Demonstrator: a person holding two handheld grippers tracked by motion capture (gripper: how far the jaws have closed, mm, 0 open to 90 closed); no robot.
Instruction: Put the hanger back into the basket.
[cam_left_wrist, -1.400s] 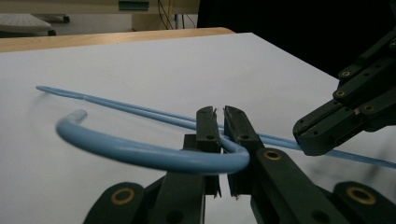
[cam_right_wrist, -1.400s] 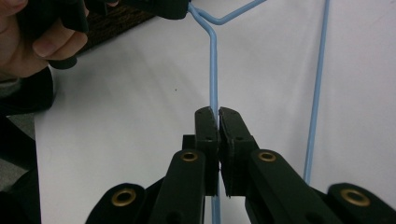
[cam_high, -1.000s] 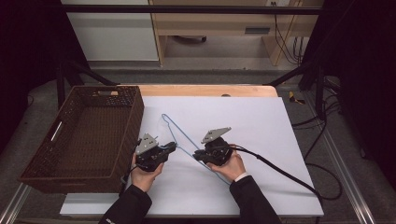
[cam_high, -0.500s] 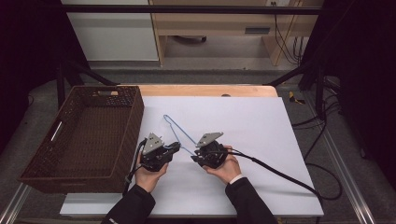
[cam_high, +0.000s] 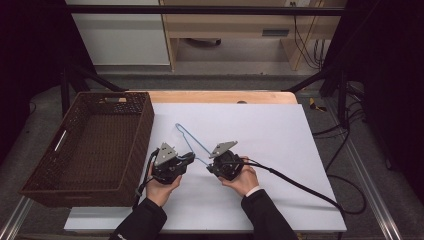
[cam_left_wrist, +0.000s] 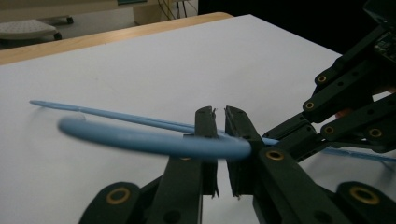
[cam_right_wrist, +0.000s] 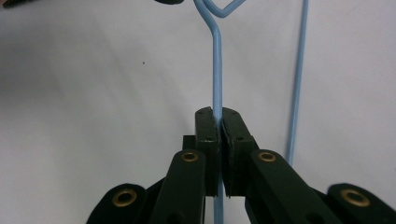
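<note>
A light blue wire hanger (cam_high: 192, 141) lies on the white table top (cam_high: 270, 135), its hook toward the far left. My right gripper (cam_right_wrist: 218, 114) is shut on a straight run of the hanger (cam_right_wrist: 217, 60); its jaws have just been closing on that wire. It sits at the centre of the high view (cam_high: 212, 168). My left gripper (cam_left_wrist: 219, 114) has just been opening. A thin slit shows between its pads, and the hanger (cam_left_wrist: 140, 140) crosses over them without being pinched. In the high view the left gripper (cam_high: 189, 158) sits just left of the right one.
A dark brown wicker basket (cam_high: 145, 130) stands along the table's left side, close to my left hand. The right gripper's black cable (cam_high: 300, 185) trails off to the right front. A wooden strip (cam_high: 215, 96) borders the far edge.
The two grippers have drawn slightly closer together. The hanger lies where it was.
</note>
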